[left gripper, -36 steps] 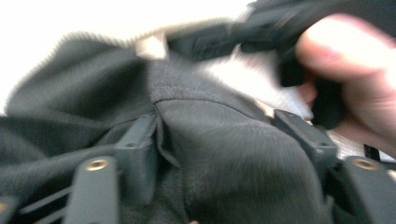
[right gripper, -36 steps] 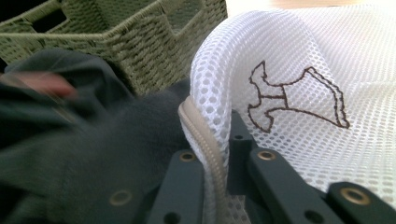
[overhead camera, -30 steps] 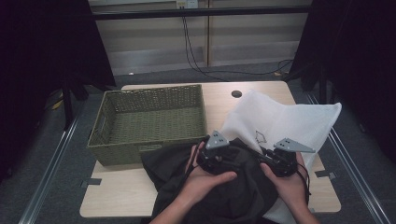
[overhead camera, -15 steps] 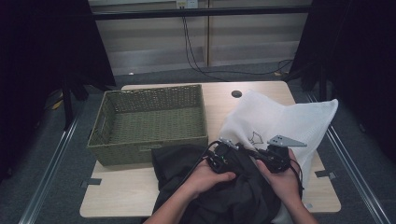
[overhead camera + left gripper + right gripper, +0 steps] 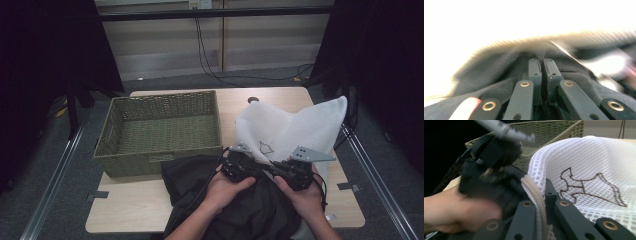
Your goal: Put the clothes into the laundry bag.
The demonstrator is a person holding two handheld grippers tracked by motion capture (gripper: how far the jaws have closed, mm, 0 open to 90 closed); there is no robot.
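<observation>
At the bench's near edge, the left gripper [image 5: 239,167] has just clamped onto the dark garment [image 5: 200,182]; the right gripper [image 5: 296,172] pinches the white mesh laundry bag's [image 5: 300,127] rim, ready for bagging.

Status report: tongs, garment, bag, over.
Left tongs shut on dark garment. Right tongs shut on white mesh bag at its corded rim. Wicker basket alongside, not obstructing.

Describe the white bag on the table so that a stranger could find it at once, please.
On the wooden table, look right of the green woven basket. The white mesh bag stands there, behind the dark garment, its beige rim pinched by the right gripper. Only it has a brown animal outline stitched on it.
</observation>
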